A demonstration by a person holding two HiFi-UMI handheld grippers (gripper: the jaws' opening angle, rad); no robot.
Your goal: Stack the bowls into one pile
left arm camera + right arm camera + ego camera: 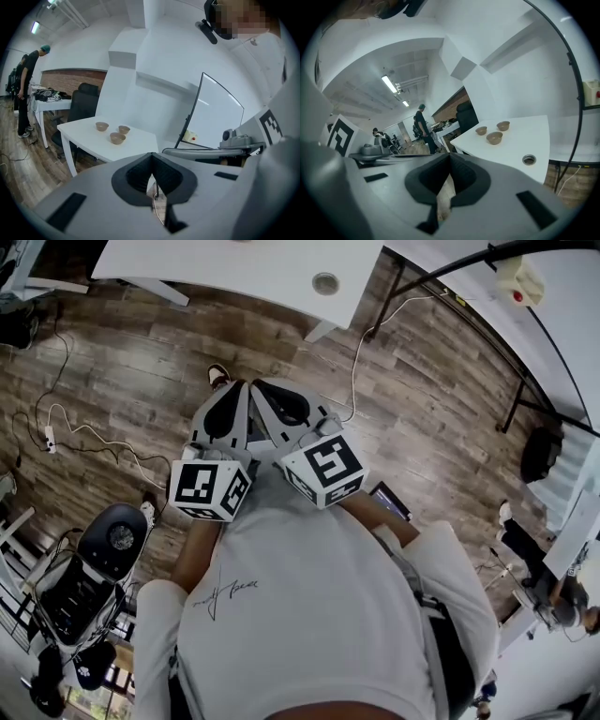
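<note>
Three small round brown bowls (117,138) are sitting unstacked on the white rectangular worktop (84,130), grouped near one end of it, close together but none touching. In the right gripper view they are lying well apart from the round cable hole (528,160) near the worktop's nearer edge. The dark wood-plank floor (422,399) is spreading between the worktop and the person in a white shirt (309,615), who is holding both claws side by side, well away from the bowls. The left claw (151,161) is showing its jaws closed together on nothing. The right claw (450,161) is likewise closed and empty.
</note>
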